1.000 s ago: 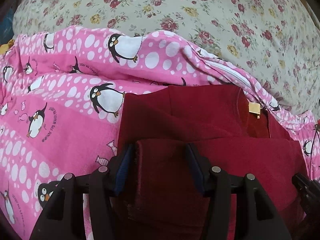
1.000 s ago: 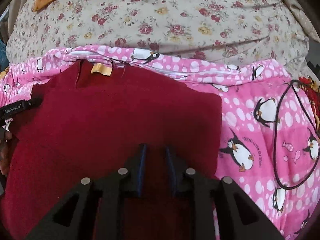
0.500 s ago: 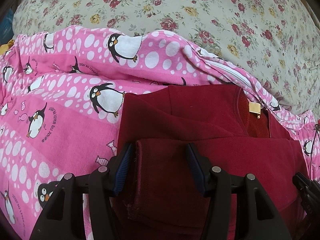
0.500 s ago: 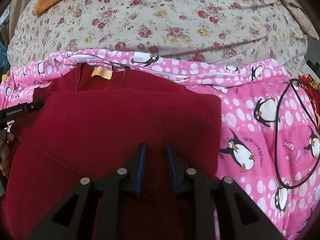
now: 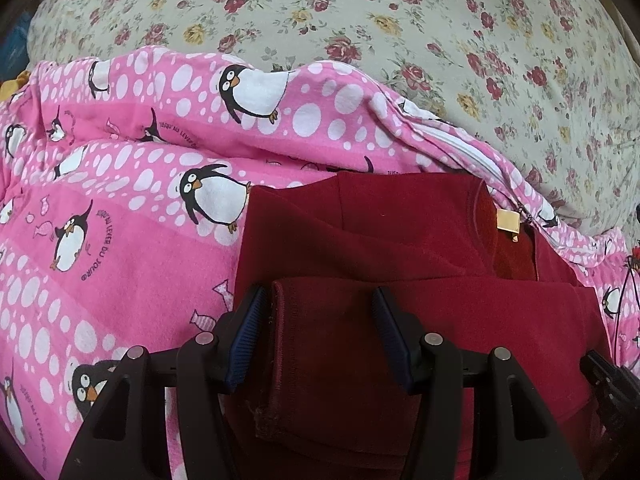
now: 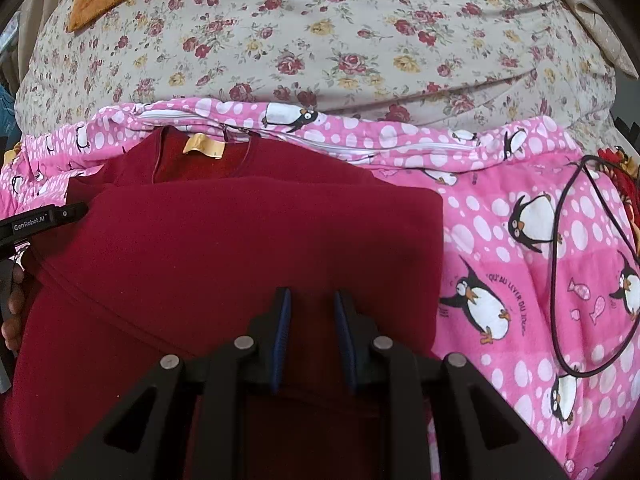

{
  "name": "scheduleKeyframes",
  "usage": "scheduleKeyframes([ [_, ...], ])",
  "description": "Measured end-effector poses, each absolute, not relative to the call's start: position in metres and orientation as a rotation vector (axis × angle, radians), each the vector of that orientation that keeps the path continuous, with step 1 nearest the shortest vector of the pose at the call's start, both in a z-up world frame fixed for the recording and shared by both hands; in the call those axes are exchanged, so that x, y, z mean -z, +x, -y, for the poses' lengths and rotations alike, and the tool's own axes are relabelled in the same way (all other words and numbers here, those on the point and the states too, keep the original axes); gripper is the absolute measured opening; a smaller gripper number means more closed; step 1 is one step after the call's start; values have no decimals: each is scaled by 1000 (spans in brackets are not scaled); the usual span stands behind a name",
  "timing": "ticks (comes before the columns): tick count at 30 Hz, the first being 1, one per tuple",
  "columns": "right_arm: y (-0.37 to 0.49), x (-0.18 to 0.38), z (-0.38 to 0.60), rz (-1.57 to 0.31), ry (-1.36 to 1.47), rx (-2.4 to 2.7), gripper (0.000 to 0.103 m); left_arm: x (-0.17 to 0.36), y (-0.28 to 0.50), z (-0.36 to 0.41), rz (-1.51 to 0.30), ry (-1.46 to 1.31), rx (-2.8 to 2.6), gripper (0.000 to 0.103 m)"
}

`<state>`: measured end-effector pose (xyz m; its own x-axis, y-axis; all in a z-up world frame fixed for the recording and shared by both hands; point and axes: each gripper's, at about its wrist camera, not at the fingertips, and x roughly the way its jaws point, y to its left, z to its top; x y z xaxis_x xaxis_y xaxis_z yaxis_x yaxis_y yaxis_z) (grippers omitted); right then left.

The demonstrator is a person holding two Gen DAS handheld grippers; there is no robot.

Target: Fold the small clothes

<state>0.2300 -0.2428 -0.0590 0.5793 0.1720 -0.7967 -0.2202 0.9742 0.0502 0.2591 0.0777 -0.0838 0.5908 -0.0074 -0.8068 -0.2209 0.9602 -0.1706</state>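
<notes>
A small dark red shirt [image 5: 400, 240] with a tan neck label [image 5: 508, 222] lies on a pink penguin blanket. Its lower part is folded up over the body. My left gripper [image 5: 318, 304] is open, its fingers astride the hemmed left edge of the folded flap. In the right wrist view the shirt [image 6: 240, 248] fills the middle, its label [image 6: 204, 146] at the top. My right gripper [image 6: 310, 302] stands over the folded flap with a narrow gap between its jaws; red cloth shows in the gap.
The pink penguin blanket [image 5: 120, 220] lies on a floral bedsheet [image 5: 360, 20]. A black cable [image 6: 560, 280] loops on the blanket at the right. The left gripper's body [image 6: 40, 222] shows at the left edge of the right wrist view.
The right wrist view has pulled back and lifted a little, so more bedsheet shows and the shirt sits lower. The left gripper has stayed open in place.
</notes>
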Motion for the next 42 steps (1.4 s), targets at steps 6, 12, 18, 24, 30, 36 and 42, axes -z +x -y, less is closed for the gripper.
scheduleKeyframes([
  [6, 230, 53, 248, -933, -18, -228, 24, 65, 252, -86, -889, -264, -162, 43],
  [12, 237, 14, 244, -775, 40, -230, 35, 36, 240, -65, -737, -223, -78, 45],
  [18, 276, 64, 228, -974, 38, -173, 52, 78, 257, -67, -944, -258, -82, 48],
  [24, 259, 39, 227, -862, 55, -178, 51, 80, 255, -63, -933, -236, -91, 49],
  [30, 251, 67, 182, -952, -93, -265, 70, 82, 255, -61, -923, -241, -87, 50],
  [36, 205, 20, 213, -889, 26, -241, 69, 77, 244, -65, -907, -275, -63, 51],
  [42, 77, -14, 294, -799, 61, -259, 70, 49, 202, -61, -901, -247, 46, 51],
])
